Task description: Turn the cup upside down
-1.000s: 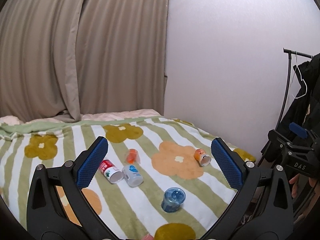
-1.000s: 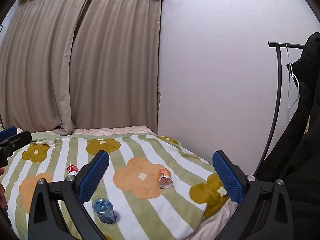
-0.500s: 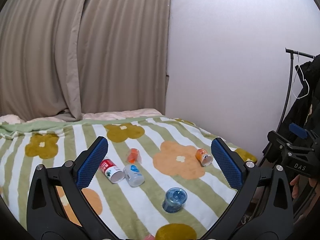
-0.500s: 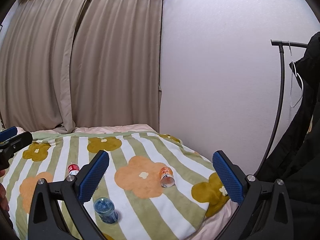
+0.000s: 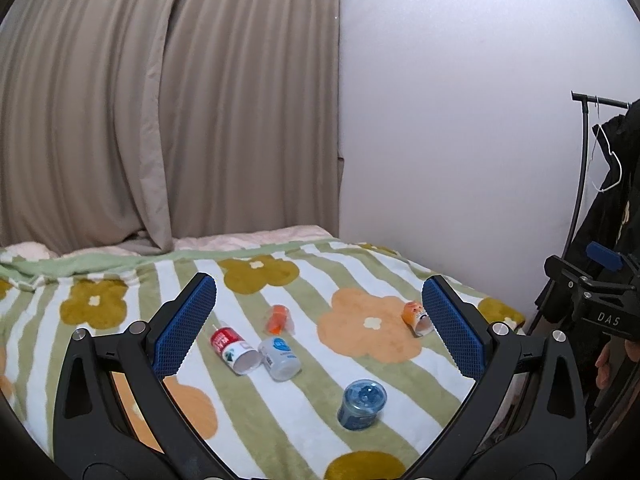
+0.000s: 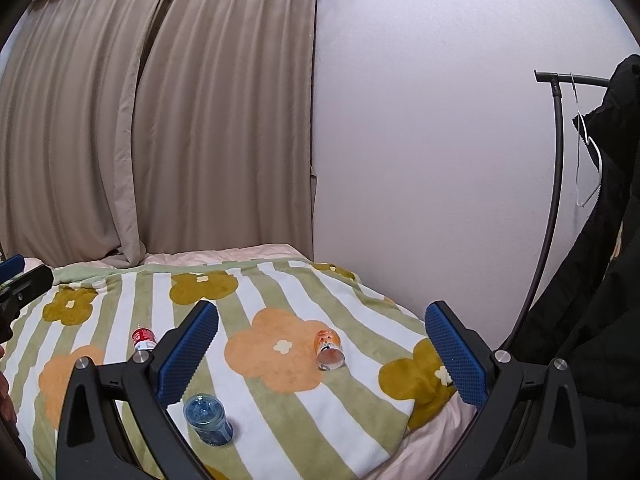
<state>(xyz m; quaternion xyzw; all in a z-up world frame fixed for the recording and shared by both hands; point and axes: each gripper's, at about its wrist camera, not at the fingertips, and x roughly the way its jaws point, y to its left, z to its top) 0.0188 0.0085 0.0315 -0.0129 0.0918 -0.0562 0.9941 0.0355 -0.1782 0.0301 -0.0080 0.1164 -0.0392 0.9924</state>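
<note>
Several small cups lie on a flowered blanket (image 5: 280, 420). A blue cup (image 5: 362, 404) stands mouth down; it also shows in the right wrist view (image 6: 208, 420). An orange-faced cup (image 5: 416, 317) lies on its side, also in the right wrist view (image 6: 329, 349). A red cup (image 5: 234, 350), a pale blue cup (image 5: 279, 358) and a small orange cup (image 5: 278, 319) lie on their sides. My left gripper (image 5: 318, 324) is open and empty, above the cups. My right gripper (image 6: 320, 354) is open and empty, held above the bed's right part.
Beige curtains (image 5: 160, 120) hang behind the bed and a white wall (image 5: 460, 140) runs along its right side. A clothes rack with a dark coat (image 6: 600, 260) stands at the right. The bed's edge (image 6: 432, 432) falls off at the near right.
Both views have shifted slightly; the cups sit a little lower and to the right in frame. No cup has moved and both grippers stay open.
</note>
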